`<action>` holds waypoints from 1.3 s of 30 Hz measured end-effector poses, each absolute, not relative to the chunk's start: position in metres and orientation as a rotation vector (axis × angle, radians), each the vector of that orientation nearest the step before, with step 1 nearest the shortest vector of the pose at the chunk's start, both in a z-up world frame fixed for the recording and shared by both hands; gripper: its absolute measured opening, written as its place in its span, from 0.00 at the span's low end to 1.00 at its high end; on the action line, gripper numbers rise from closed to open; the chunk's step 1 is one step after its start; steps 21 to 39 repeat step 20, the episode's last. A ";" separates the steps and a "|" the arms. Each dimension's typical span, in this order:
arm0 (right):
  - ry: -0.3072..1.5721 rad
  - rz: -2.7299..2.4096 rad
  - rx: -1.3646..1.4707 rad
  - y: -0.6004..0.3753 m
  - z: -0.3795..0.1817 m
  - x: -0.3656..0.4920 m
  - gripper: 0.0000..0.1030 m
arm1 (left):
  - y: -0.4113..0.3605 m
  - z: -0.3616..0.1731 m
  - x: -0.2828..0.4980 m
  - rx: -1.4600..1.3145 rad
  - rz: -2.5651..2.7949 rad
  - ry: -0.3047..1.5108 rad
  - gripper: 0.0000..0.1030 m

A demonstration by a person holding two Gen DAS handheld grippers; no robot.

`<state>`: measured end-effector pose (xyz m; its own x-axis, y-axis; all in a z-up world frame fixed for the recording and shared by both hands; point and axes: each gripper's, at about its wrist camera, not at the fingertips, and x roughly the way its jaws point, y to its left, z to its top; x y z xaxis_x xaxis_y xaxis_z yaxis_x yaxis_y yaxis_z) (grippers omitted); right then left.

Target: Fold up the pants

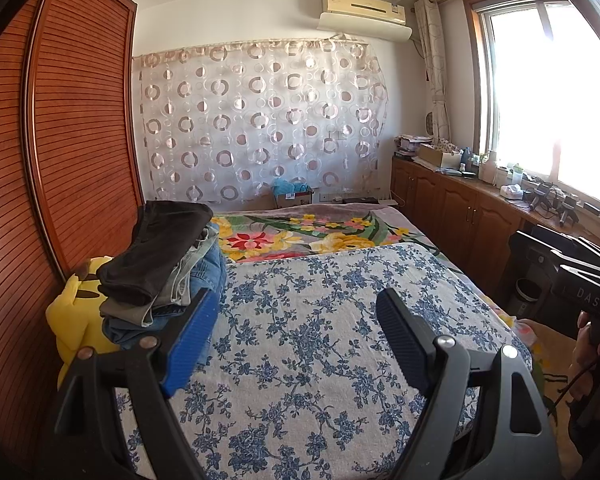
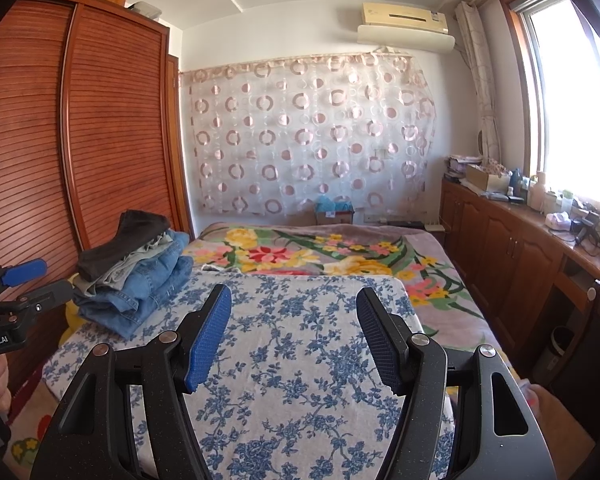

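Observation:
A stack of folded pants [image 1: 160, 264] lies at the left edge of the bed, with a dark brown pair on top, a grey-green pair under it and blue jeans at the bottom. The same stack [image 2: 132, 280] shows left of centre in the right wrist view. My left gripper [image 1: 298, 294] is open over the blue-flowered cloth [image 1: 320, 340], just right of the stack, with nothing between its pads. My right gripper [image 2: 294, 290] is open too, above the same cloth [image 2: 300, 320], and holds nothing. No loose pants lie on the cloth.
A bright flower blanket [image 1: 300, 236] covers the far half of the bed. A slatted wooden wardrobe [image 1: 60, 140] stands close on the left, with a yellow plush toy [image 1: 72, 312] beside the stack. Low wooden cabinets [image 1: 460, 212] run under the window on the right.

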<state>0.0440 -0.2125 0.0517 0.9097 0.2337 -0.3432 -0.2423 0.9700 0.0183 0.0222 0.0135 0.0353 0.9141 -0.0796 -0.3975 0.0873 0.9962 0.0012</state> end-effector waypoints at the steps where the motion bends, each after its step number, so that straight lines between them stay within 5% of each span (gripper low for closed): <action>1: 0.351 0.247 -0.025 -0.212 0.051 0.044 0.65 | 0.014 0.035 0.022 0.019 -0.086 0.408 0.80; 39: 0.353 0.246 -0.023 -0.211 0.052 0.043 0.65 | 0.012 0.035 0.022 0.017 -0.086 0.409 0.80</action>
